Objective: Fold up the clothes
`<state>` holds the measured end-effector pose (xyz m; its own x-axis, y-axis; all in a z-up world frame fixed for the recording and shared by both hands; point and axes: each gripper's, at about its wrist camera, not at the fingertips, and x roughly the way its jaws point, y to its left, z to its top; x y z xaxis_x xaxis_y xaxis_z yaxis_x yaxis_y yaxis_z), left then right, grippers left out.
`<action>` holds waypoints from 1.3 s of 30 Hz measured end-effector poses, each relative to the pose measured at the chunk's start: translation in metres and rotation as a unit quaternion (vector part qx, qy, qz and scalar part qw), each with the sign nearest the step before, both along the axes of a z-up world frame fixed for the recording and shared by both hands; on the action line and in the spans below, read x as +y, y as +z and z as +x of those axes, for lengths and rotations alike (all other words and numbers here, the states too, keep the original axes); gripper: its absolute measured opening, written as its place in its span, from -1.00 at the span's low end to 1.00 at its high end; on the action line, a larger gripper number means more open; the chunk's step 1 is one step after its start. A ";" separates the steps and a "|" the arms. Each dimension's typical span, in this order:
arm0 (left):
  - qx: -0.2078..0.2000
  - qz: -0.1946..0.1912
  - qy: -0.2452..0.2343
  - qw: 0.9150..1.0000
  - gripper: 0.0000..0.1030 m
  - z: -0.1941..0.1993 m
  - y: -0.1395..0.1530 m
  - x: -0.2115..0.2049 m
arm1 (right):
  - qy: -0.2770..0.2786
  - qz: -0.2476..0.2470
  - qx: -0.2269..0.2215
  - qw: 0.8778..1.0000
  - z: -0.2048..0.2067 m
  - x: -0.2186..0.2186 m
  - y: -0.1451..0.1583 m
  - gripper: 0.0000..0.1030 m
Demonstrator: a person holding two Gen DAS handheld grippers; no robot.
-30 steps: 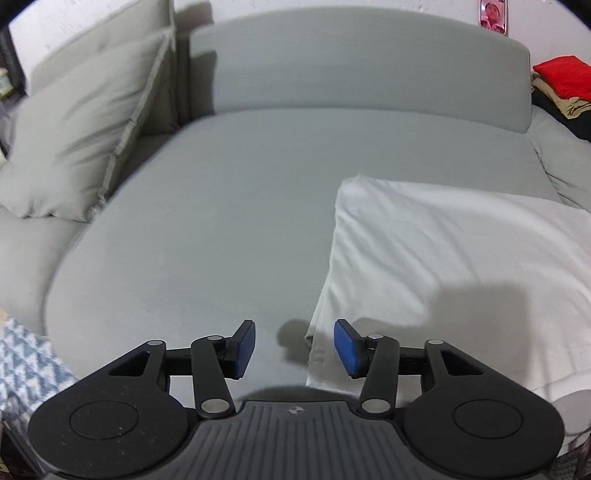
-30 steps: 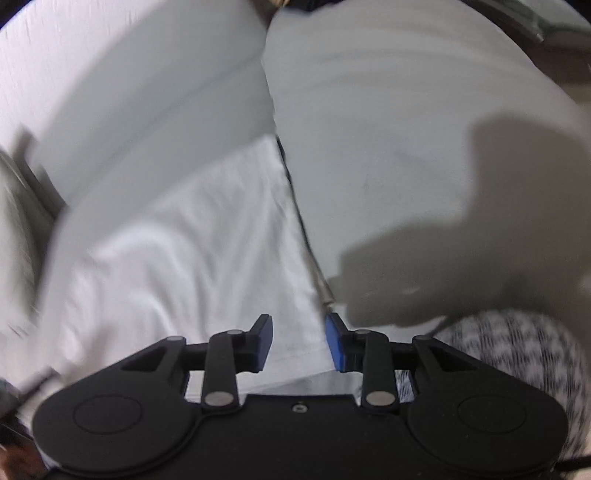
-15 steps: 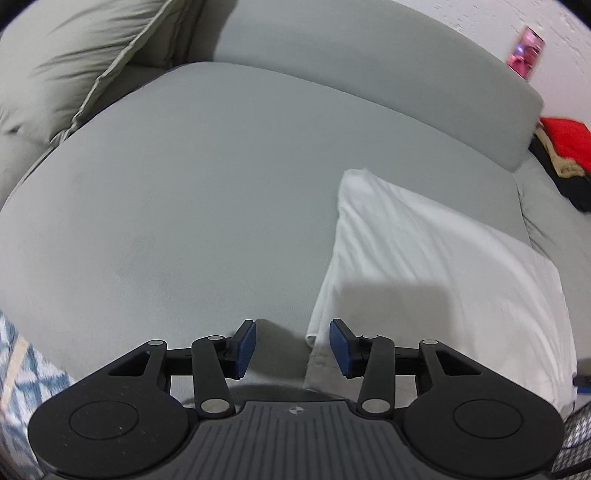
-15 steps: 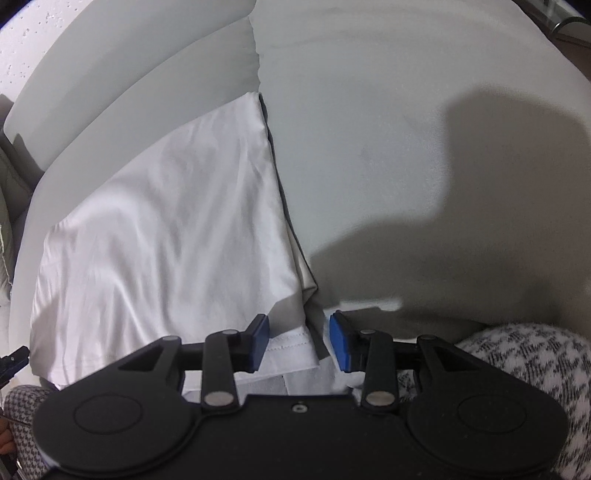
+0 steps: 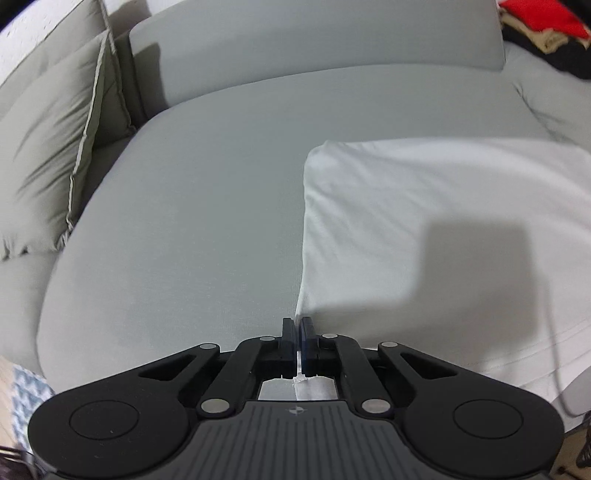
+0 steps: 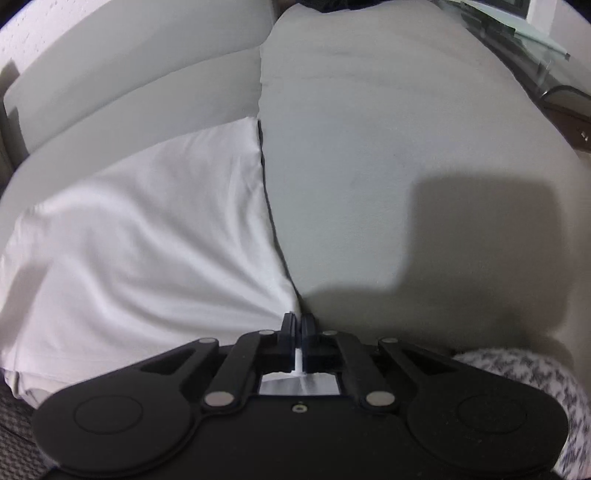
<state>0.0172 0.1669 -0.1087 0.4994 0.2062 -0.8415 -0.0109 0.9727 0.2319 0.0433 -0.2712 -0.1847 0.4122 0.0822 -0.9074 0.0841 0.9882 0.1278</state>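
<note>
The white garment (image 5: pixel 424 229) lies flat on the grey sofa seat (image 5: pixel 192 229), already folded into a rectangle with a few shallow wrinkles. Its near edge runs under both grippers; the body of the cloth extends ahead of the fingers, to the right of the left pair and to the left of the right pair.

The left gripper (image 5: pixel 297 332) has its fingers pressed together on the near left corner of the garment; a thin strip of white fabric shows between the pads. The right gripper (image 6: pixel 297 328) likewise pinches the near right corner, where creases fan out from the pinch point. Both grips hold cloth only; the seat fabric beneath appears not to be caught, though this cannot be confirmed.

Handling judgement:
- The fabric looks thin, light and limp. It will sag between the two grip points and carry no shape of its own.
- It appears smooth, so a shallow pinch may slip; the hem, being thicker, is the more secure hold.
- Stacked layers may separate if only the upper layer is gripped; from these views it cannot be told how many layers each pinch holds.
- Corners are the correct hold for a fold toward the far edge: lift both evenly and keep the near edge taut.

Beyond the garment, the backrest (image 5: pixel 314 55) lies ahead of the left fingers, a cushion (image 5: pixel 48 158) to their far left, and a pile of red and dark clothes (image 5: pixel 546 29) to their far right.
</note>
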 end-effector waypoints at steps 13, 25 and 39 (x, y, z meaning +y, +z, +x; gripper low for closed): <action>-0.144 -0.106 0.006 0.984 -0.58 -0.019 0.057 0.015 | -0.035 0.141 -0.093 0.985 -0.012 -0.017 0.062 -0.38; -0.099 -0.114 -0.068 0.986 -0.48 0.103 -0.001 -0.052 | -0.011 0.248 -0.091 0.964 0.085 0.051 0.015 -0.40; -0.152 -0.093 0.052 0.983 -0.82 0.105 -0.006 -0.002 | -0.164 0.164 -0.160 0.959 0.082 -0.013 -0.004 -0.92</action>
